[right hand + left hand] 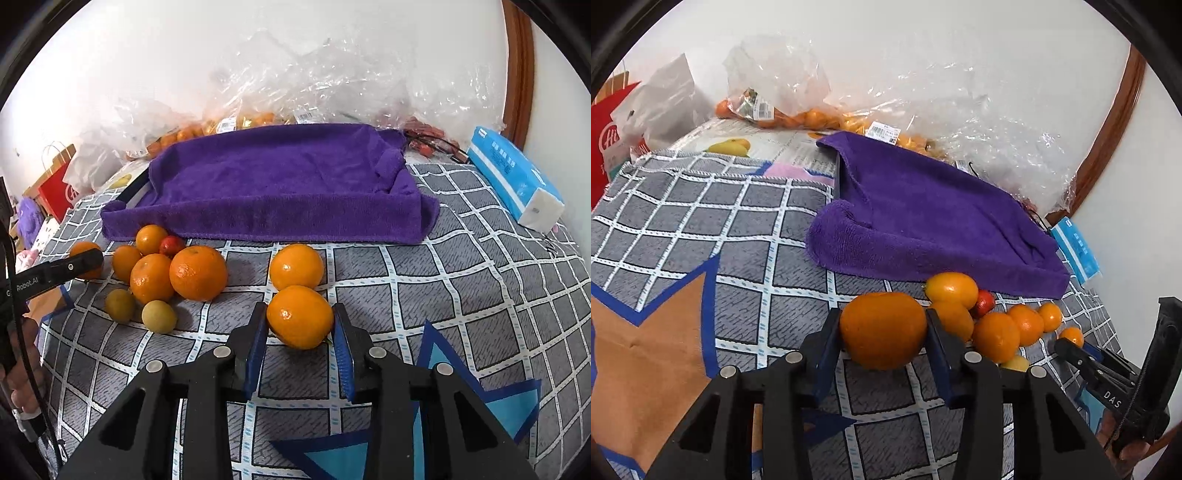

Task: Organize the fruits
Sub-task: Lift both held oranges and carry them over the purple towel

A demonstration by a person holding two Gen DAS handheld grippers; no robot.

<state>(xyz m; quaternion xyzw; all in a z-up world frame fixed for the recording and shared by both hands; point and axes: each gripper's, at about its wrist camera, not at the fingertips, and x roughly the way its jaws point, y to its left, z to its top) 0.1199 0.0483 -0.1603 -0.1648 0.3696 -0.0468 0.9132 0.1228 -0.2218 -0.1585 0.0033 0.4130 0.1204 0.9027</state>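
Note:
My left gripper [882, 314] is shut on a large orange [882, 330] that rests on the grey checked cloth [701, 221]. Right of it lies a cluster of oranges [995, 341] with a small red fruit [984, 301]. My right gripper [300, 308] is shut on a smaller orange [300, 317], and another orange [296, 266] sits just beyond it. The cluster [197, 272] also holds two yellow-green fruits [159, 316]. A purple towel lines a shallow tray [280, 184] behind the fruit. The right wrist view shows a finger [74, 266] of the left gripper at the left edge.
Clear plastic bags with small oranges [798, 118] lie along the white wall at the back. A blue tissue pack [513, 177] sits at the right of the cloth, and a red paper bag [605, 140] stands at the far left. A wooden frame [1108, 122] rises at the right.

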